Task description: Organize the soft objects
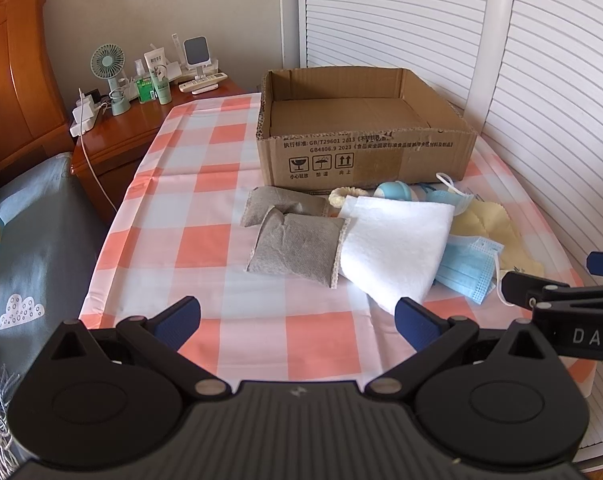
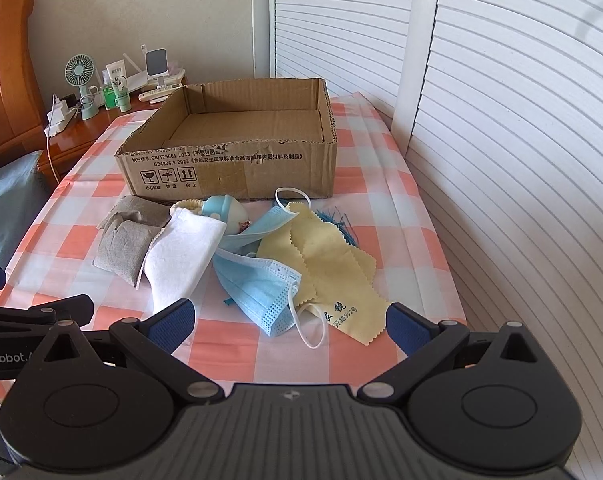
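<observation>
Jaws of our left gripper (image 1: 297, 322) and right gripper (image 2: 289, 326) gape empty; the pleated blue paper mask (image 2: 257, 288) lies just ahead of the right, long axis toward it.

A wooden nightstand (image 1: 113, 136) stood beside the checked counter (image 1: 205, 240), crowded with a small green fan (image 1: 108, 65), bottles, a remote (image 1: 202, 80) and a white charger (image 1: 84, 112) — its cable trailing down. White louvred doors (image 2: 501, 120) lined the right side — a wooden headboard (image 1: 13, 60) rose at left.
</observation>
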Motion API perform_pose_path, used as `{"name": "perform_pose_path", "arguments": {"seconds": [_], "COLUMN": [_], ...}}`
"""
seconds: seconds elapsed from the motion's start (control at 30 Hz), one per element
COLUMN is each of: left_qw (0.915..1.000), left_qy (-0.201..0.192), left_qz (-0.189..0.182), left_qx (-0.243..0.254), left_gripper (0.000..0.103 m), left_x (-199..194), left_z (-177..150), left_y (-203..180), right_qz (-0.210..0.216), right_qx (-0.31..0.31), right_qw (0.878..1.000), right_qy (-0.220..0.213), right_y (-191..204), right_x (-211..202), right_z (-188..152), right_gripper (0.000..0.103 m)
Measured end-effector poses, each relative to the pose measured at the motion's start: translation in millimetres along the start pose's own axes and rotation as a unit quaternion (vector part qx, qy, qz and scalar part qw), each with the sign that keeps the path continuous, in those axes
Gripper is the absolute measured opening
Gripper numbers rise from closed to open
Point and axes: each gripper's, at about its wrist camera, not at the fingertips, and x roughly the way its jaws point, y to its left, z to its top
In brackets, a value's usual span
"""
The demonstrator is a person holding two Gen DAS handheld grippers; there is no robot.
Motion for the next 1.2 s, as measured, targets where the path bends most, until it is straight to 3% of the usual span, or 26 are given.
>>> {"name": "perform_pose_path", "arguments": {"seconds": [1.2], "left_qw": [1.0], "left_qy": [0.003], "left_qz": [0.0], "left_qx": [0.0], "left_gripper": [0.102], "left_x": [1.4], "left_z": [5.1], "left_y": [1.0], "right_qz": [-0.003], "right_qx": [-0.003], "right_qw": [1.0], "right_qy": [-0.001], "right_y": [-1.5], "right_x": [0.9], "right_z": [5.1], "right_gripper": [0.103]}}
